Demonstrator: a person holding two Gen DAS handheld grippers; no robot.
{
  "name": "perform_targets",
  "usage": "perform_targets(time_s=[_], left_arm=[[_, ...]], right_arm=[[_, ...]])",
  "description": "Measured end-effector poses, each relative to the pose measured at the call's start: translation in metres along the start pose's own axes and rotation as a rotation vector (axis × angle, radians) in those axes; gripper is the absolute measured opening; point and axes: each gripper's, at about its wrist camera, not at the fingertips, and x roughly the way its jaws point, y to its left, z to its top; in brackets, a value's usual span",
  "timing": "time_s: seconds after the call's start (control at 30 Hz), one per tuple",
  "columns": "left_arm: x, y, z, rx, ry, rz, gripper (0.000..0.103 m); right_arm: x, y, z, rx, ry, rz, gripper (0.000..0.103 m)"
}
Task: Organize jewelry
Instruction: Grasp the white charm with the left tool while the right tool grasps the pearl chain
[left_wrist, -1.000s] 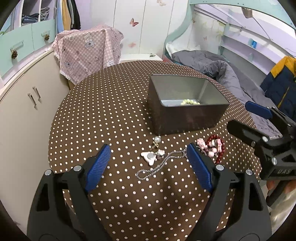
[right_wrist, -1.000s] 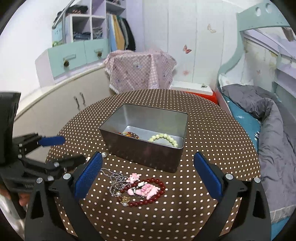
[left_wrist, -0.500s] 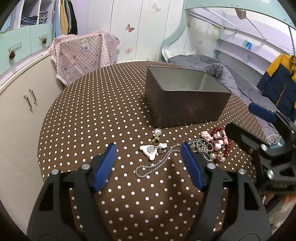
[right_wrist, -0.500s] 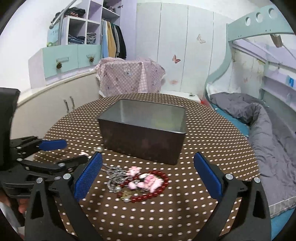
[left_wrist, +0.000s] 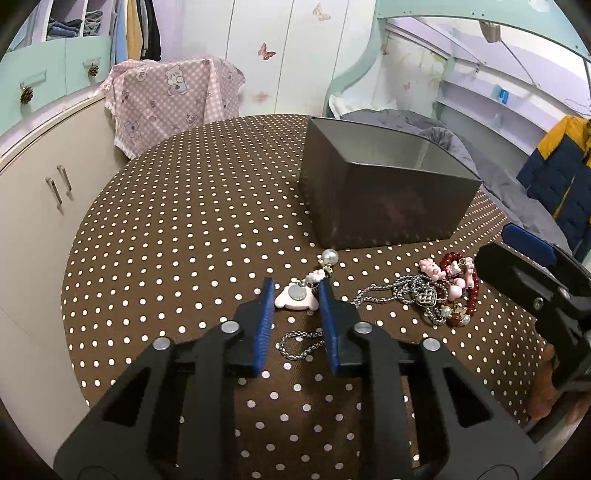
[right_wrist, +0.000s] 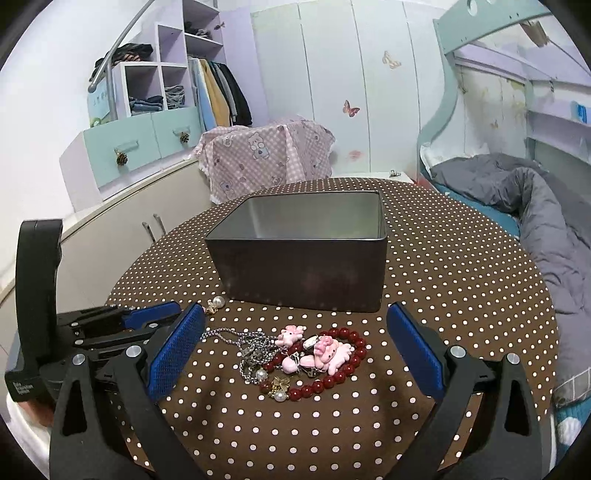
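A pink-white charm (left_wrist: 297, 297) on a silver chain (left_wrist: 300, 342) lies on the dotted tablecloth (left_wrist: 177, 236). My left gripper (left_wrist: 296, 293) has its jaws closing, and its blue pads touch both sides of the charm. A pearl (left_wrist: 330, 256) lies just beyond it. To the right is a tangle of a silver heart necklace (left_wrist: 421, 293), a red bead bracelet (right_wrist: 332, 380) and pink figure charms (right_wrist: 328, 350). My right gripper (right_wrist: 294, 310) hangs open above this tangle, nothing between its fingers. The grey tin box (right_wrist: 303, 269) stands behind; its contents are hidden.
The round table's edge runs close on the left and near side. A white cabinet (left_wrist: 37, 206) stands left, a chair under a pink checked cloth (right_wrist: 266, 158) stands behind the table, and a bed with a grey quilt (right_wrist: 546, 221) stands right. A hand (left_wrist: 546, 387) shows low right.
Both grippers have sunk toward the table. The left jaws have drawn in from wide apart to either side of the pink charm. The tin's inside has dropped out of sight.
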Motion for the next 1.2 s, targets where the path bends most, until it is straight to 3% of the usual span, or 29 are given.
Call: perform_targets(time_s=[0.33,0.4,0.47,0.7,0.87,1.13,1.2], left_arm=[[-0.015,0.018,-0.003,-0.077,-0.080,0.017,0.024],[-0.020,0.024,-0.003,-0.099,-0.100,0.019,0.024],[-0.024,0.031,-0.003,-0.127,-0.120,0.022,0.024],[-0.028,0.049,0.002,-0.185,-0.157,0.022,0.024],[-0.026,0.051,0.004,-0.188,-0.164,0.011,0.024],[-0.025,0.058,0.004,-0.185,-0.181,-0.005,0.024],[-0.024,0.060,0.004,-0.184,-0.183,-0.006,0.024]], right_arm=[[0.007,0.024,0.017,-0.008,-0.002,0.113,0.095],[0.012,0.032,0.021,-0.021,-0.005,0.133,0.090],[0.021,0.041,0.024,-0.044,0.031,0.167,0.072],[0.059,0.060,0.022,-0.029,0.213,0.224,0.036],[0.076,0.063,0.021,-0.005,0.299,0.185,0.031],[0.094,0.063,0.026,0.011,0.333,0.092,0.031],[0.096,0.065,0.026,-0.004,0.341,0.075,0.025]])
